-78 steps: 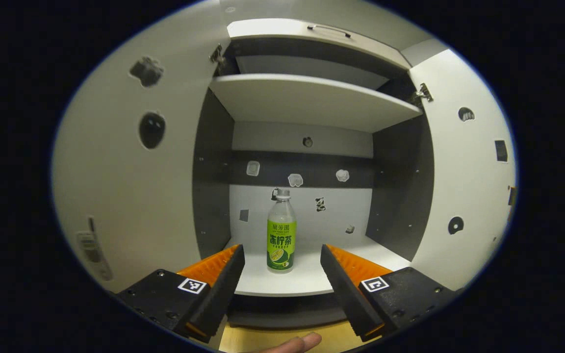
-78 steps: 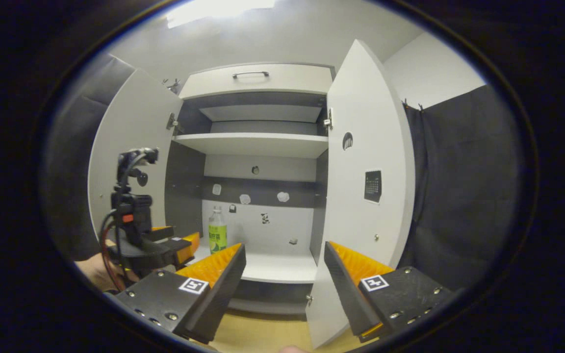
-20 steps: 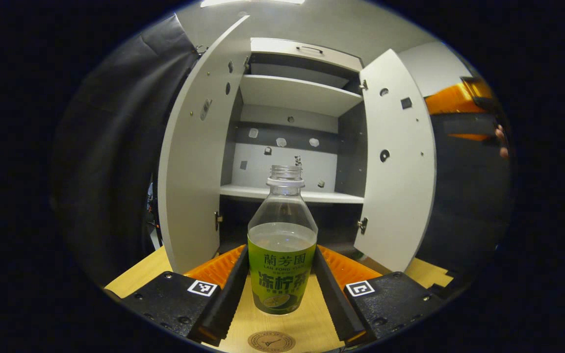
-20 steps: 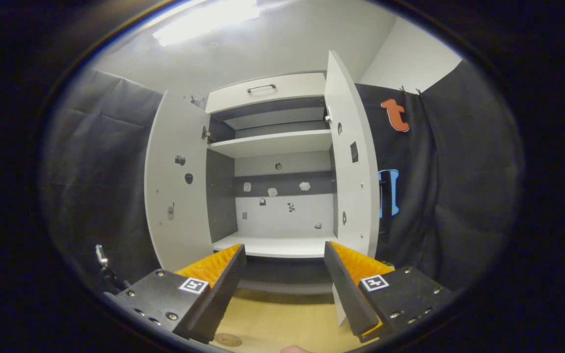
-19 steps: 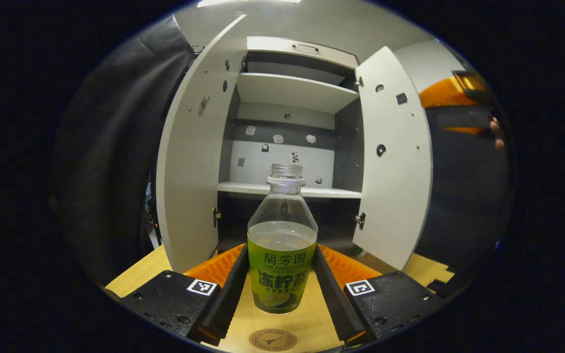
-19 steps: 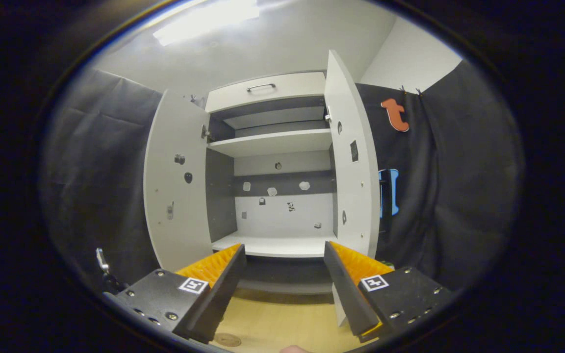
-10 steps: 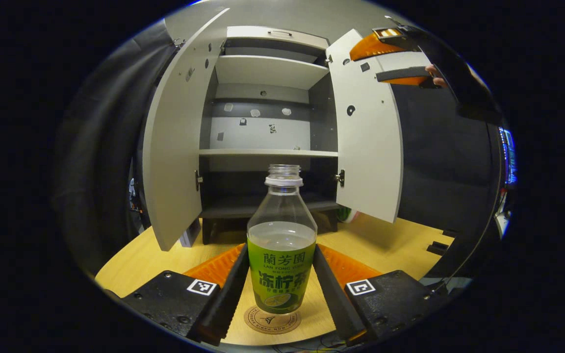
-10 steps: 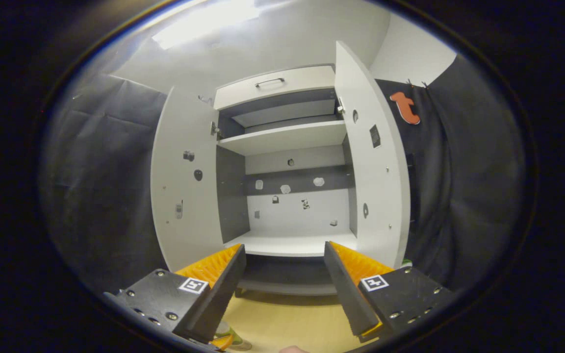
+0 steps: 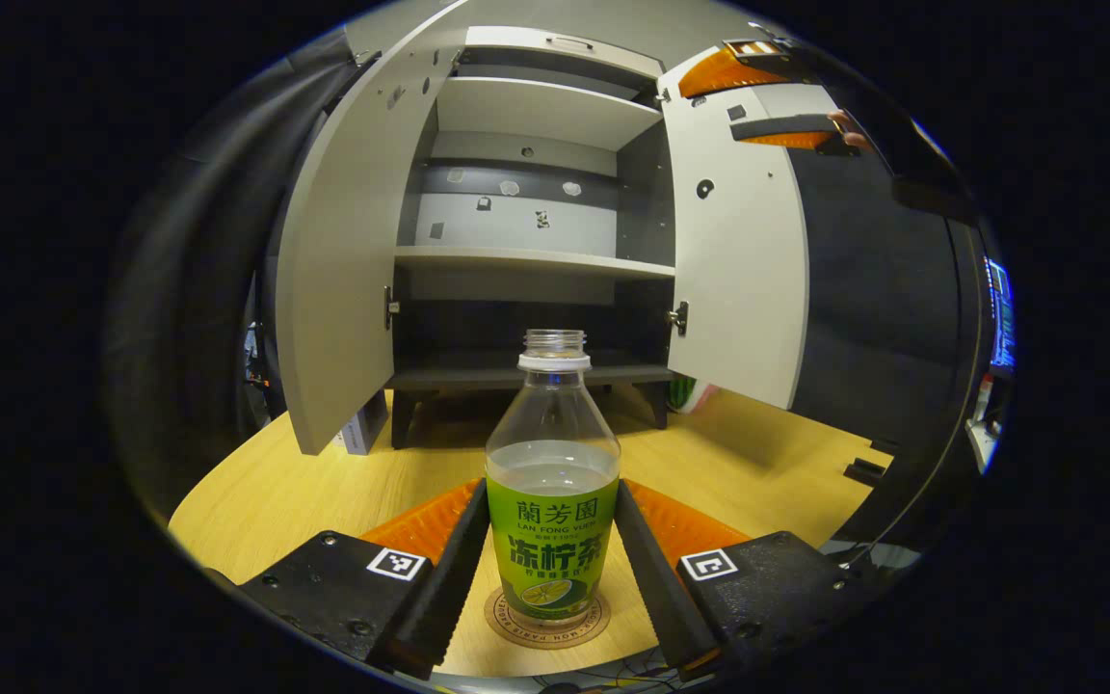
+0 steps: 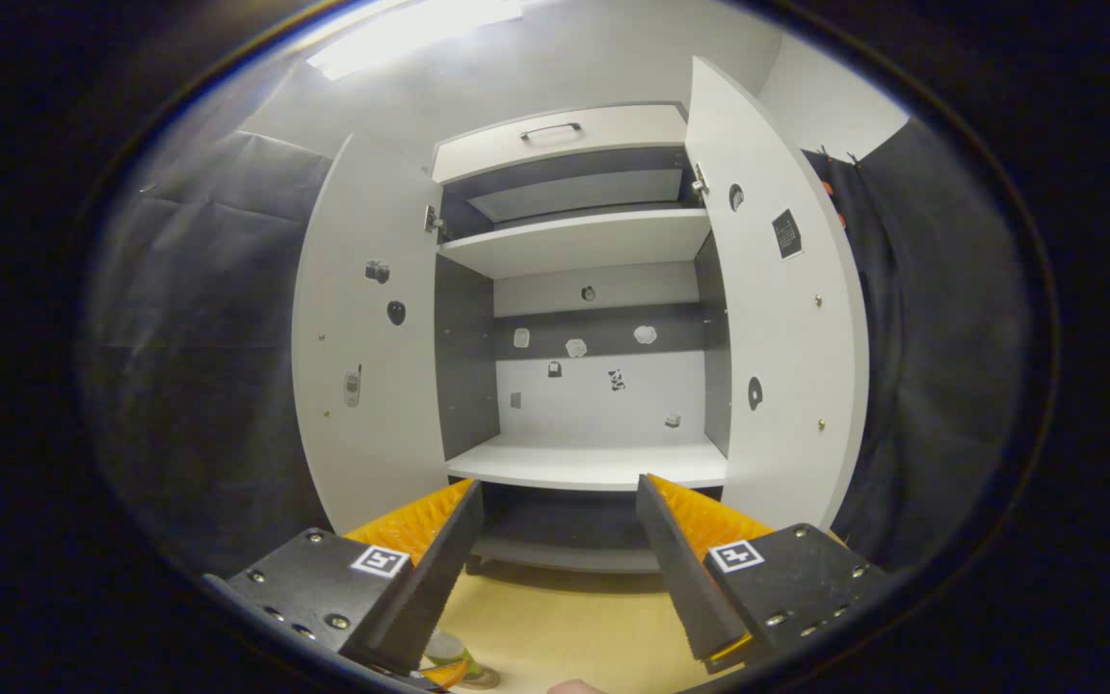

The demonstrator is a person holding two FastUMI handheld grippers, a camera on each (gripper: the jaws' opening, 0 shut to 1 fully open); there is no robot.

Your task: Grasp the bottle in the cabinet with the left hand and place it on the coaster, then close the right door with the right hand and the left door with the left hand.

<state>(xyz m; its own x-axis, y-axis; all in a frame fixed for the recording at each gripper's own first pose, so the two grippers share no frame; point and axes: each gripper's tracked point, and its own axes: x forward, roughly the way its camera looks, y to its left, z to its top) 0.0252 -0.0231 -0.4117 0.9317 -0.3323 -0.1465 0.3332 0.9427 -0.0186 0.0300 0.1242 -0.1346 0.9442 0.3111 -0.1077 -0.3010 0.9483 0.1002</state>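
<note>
Left gripper view has our left gripper [image 9: 551, 569] nearest at 6 o'clock, both fingers pressed on the clear plastic bottle with the green label [image 9: 552, 501]. We hold it upright, low on the label, so the uncapped neck stays level and the liquid inside does not spill. Its base sits over the round brown coaster [image 9: 545, 620] on the pale wooden tabletop [image 9: 285, 492]; whether it is fully resting or just above we cannot tell. We judge the release comes next.

Farther off at 12 o'clock stands the white cabinet [image 9: 536, 260], shelves bare, with its left door [image 9: 343, 251] and right door [image 9: 743, 260] both swung open.

Right gripper view shows our right gripper [image 10: 560, 569] with jaws spread and nothing between them, facing the open right door [image 10: 786, 318] at 2 o'clock, presumably poised to push it closed once the bottle is set down.
</note>
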